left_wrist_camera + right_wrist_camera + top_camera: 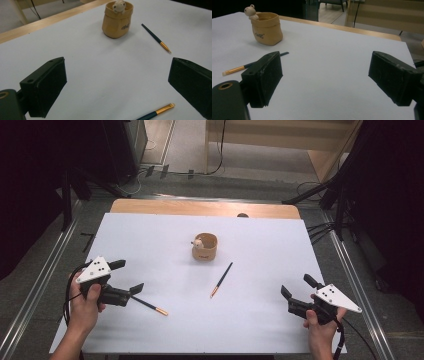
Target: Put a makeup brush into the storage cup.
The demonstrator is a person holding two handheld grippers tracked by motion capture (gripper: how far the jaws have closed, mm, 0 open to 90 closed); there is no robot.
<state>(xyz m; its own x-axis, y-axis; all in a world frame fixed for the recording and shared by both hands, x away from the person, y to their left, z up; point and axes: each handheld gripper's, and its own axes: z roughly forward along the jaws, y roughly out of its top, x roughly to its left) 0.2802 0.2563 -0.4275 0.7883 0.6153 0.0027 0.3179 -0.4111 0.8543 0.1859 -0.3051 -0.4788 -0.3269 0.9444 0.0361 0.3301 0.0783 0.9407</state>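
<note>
**Two brushes on the sheet, both grippers apart and empty**

On the white sheet, high view: tan cup stands near the middle, toward the far edge, with a small pale figurine at its rim. One dark-handled brush lies just right of centre, gold ferrule toward the near edge, well apart from the cup. A second brush lies near the left gripper, its handle end running under the lower jaw; contact cannot be told. Left gripper sits toward the near-left corner, jaws spread, nothing between them. Right gripper sits toward the near-right corner, jaws spread, nothing between them. A hand holds each.

Left gripper view: both black jaws stand wide apart over bare sheet. Second brush tip pokes in at the bottom edge, between the jaws but clear of both pads. Cup upright farther off, lettering on its side, figurine peeking over the rim. The other brush lies beside the cup, not touching it.

Right gripper view: jaws wide apart, only sheet between them. Brush partly hidden behind the jaw at picture-left, pale bristle tip showing. Cup upright beyond it, figurine on the rim.
</note>
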